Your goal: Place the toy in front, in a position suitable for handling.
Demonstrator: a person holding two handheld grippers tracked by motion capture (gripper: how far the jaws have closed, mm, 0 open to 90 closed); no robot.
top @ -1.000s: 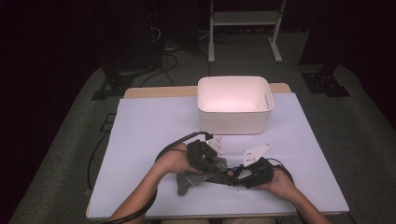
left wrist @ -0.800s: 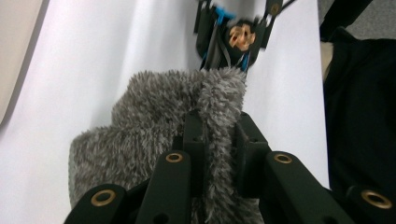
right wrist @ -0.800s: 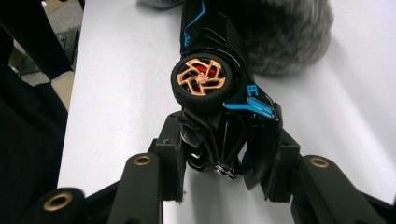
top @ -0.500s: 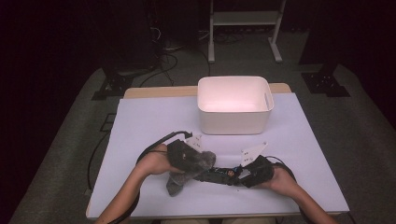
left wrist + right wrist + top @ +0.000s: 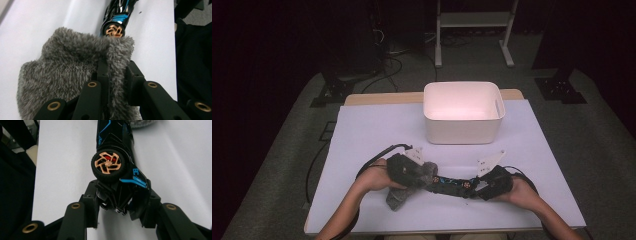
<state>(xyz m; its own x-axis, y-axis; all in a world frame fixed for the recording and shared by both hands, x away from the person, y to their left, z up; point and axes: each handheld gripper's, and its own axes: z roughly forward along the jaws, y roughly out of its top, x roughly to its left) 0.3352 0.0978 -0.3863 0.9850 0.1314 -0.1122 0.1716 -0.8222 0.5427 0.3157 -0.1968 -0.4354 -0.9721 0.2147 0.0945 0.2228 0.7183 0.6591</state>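
On the white table (image 5: pixel 362 130), near its front edge, the right gripper (image 5: pixel 117 206) clamps the toy car (image 5: pixel 115 150) at one end while the left gripper (image 5: pixel 117 75) pinches the grey fluffy cloth (image 5: pixel 70 65) against the other end, so wiping appears underway, with most of the body left.

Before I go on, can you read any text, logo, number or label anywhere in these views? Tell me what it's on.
Toy car, right gripper view: a small blue emblem on the black body beside the gold-spoked wheel, too blurred to read.
Toy car, same view: thin blue lines further along the body, shapes and no legible letters.
Grey fluffy cloth, white bin, white table cover, both grippers: no writing to be seen.
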